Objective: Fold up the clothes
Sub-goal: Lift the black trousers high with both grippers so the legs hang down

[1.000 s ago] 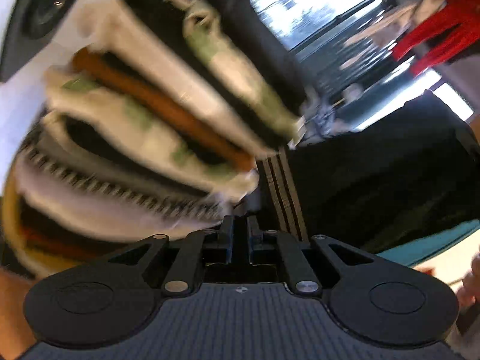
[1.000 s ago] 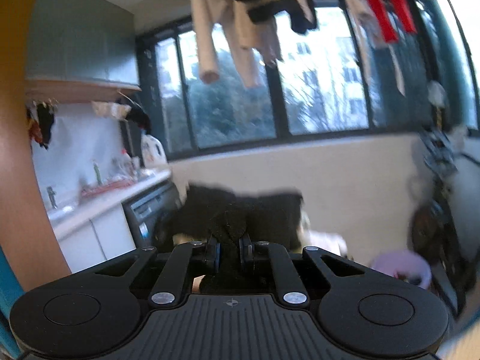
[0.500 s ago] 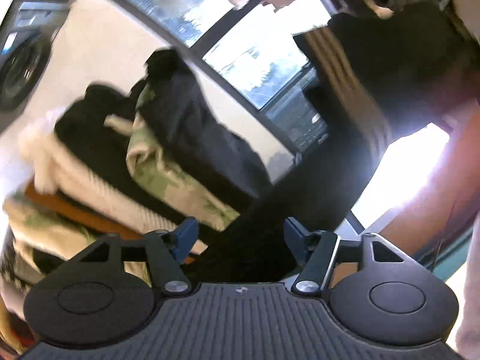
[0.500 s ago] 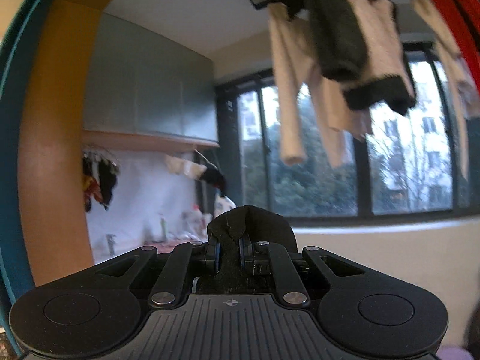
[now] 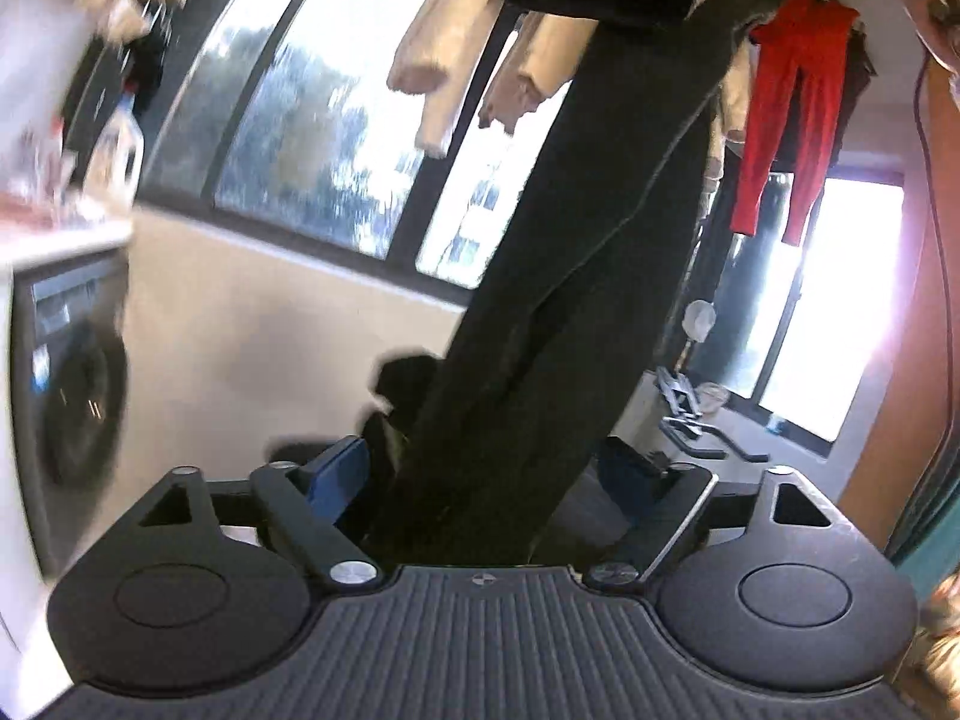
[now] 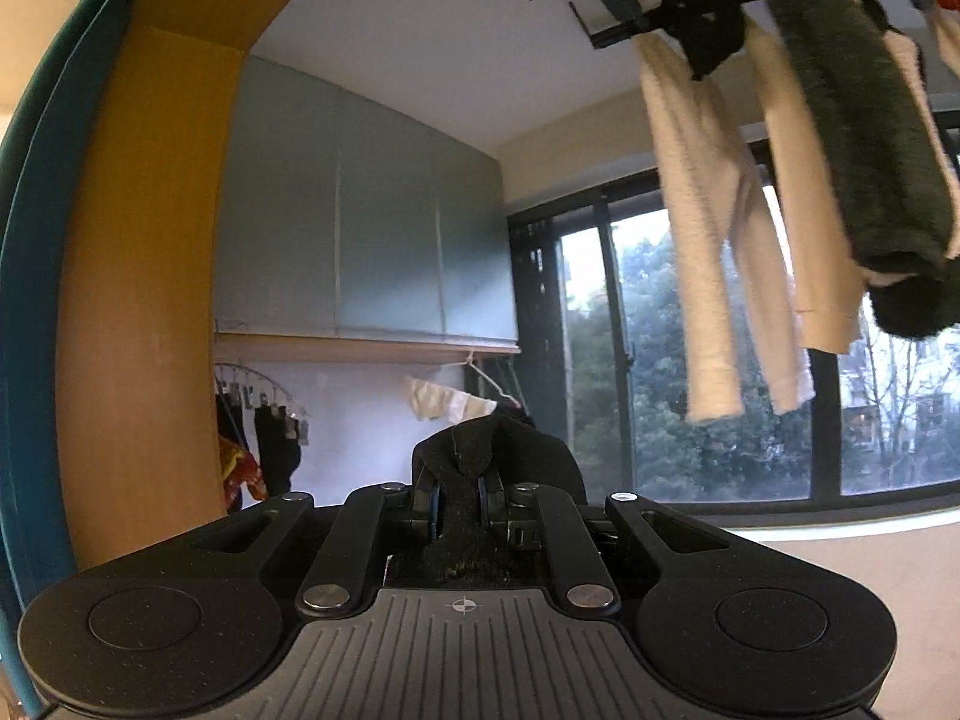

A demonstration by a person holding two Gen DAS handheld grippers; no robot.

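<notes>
Right claw clenched on long black fabric garment; left claw released, straddling the hanging cloth.

The trousers are seen as matt black cloth with a fine knit; a fold of it looks slightly fuzzy. Each gripper body is moulded in matt black ribbed plastic with bright metal pivot pins. Fleecy cream cloth is shown on the sweaters. A smooth wooden panel is visible.
</notes>
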